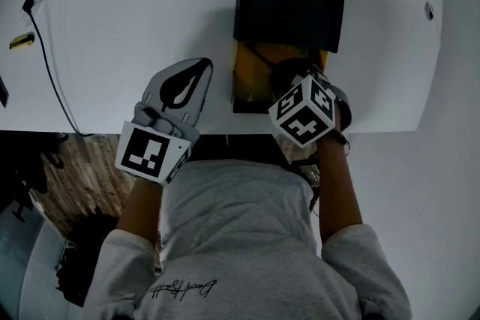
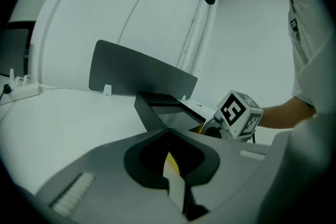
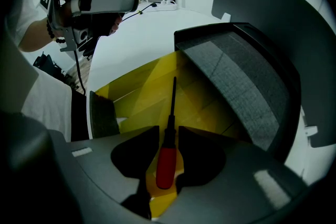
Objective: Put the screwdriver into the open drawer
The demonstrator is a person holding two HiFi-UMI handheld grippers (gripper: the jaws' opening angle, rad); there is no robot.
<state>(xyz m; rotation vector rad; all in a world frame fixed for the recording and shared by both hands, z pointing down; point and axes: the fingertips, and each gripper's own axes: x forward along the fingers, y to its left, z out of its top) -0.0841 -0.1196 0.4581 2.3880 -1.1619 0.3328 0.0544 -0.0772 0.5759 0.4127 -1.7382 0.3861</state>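
Your right gripper (image 3: 168, 129), jaws wide apart and gripping nothing, straddles the red-handled, black-shafted screwdriver (image 3: 165, 162) lying in the yellow drawer (image 3: 131, 93) below.

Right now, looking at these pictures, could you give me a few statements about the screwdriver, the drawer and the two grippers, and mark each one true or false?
1. The screwdriver has a red handle. True.
2. The drawer is blue inside. False: it is yellow inside.
3. The left gripper holds the screwdriver. False: its fingers are shut on nothing, over the white table beside the drawer.
4. The screwdriver shows between the right gripper's parted fingers, over the drawer. True.
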